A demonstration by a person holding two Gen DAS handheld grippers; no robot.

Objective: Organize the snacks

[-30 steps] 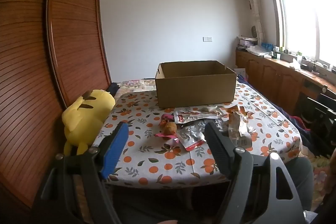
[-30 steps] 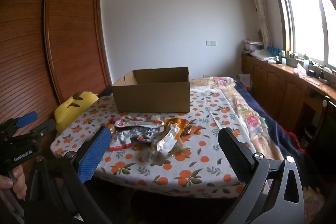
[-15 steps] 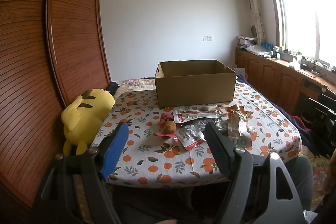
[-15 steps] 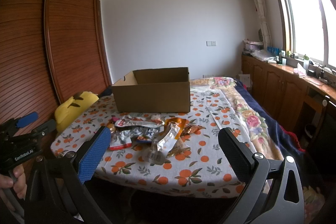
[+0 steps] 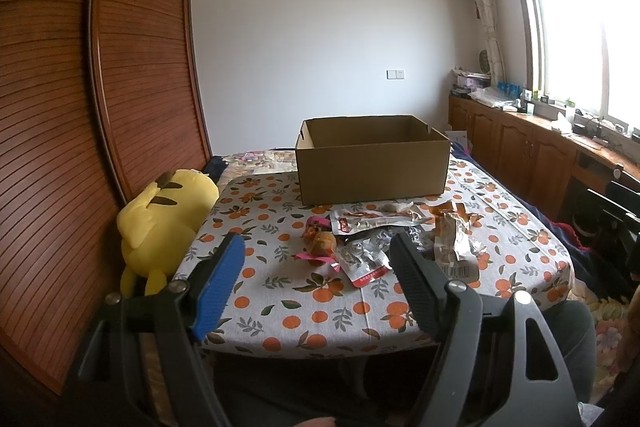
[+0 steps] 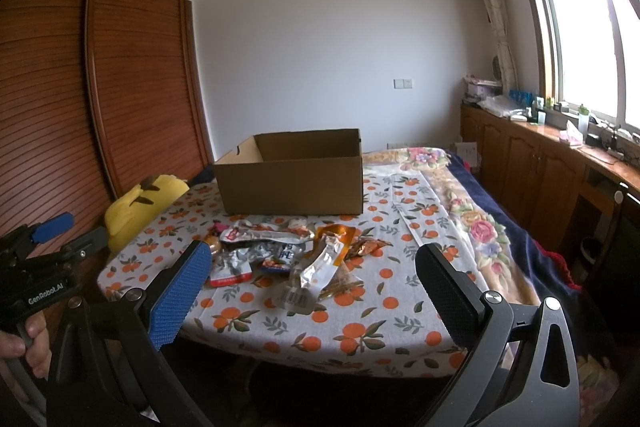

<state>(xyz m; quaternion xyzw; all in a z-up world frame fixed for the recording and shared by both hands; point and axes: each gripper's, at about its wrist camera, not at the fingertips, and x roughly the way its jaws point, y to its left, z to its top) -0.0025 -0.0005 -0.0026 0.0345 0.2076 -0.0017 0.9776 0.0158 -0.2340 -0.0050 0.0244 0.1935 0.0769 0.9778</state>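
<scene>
snack packets (image 5: 384, 239) heaped just before the open cardboard box (image 5: 372, 163), likely their destination. left gripper (image 5: 316, 279) and right gripper (image 6: 312, 279) both spread, empty, short of the pile.

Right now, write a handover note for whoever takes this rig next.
Left claw: open, empty, short of the table.
Right claw: open, empty, also short of the table.
Snack packets: loose pile on the cloth, in front of the cardboard box.
Done: nothing visibly packed; the box floor is hidden.
Left: move every packet into the box.
</scene>
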